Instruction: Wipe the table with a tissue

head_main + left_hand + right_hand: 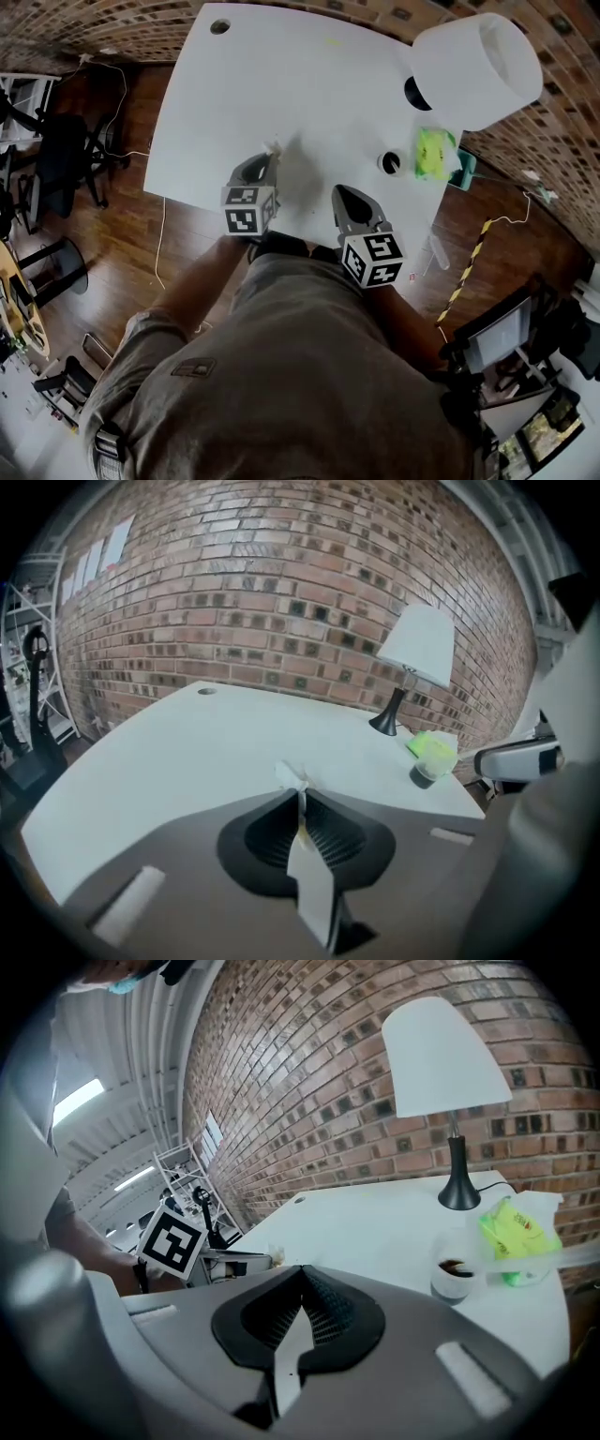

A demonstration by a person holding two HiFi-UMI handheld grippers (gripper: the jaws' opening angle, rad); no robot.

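While the left gripper (300,795) keeps its jaws pinched nearly together on a small white tissue (290,776), whose crumpled end pokes out past the tips, the right gripper (304,1269) has its jaws closed on each other with nothing between them. Both hang over the near edge of the white table (281,75); whether the tissue touches it is unclear. Near the far right corner stand a lamp (473,66), a cup (390,163) and a green packet (433,150).
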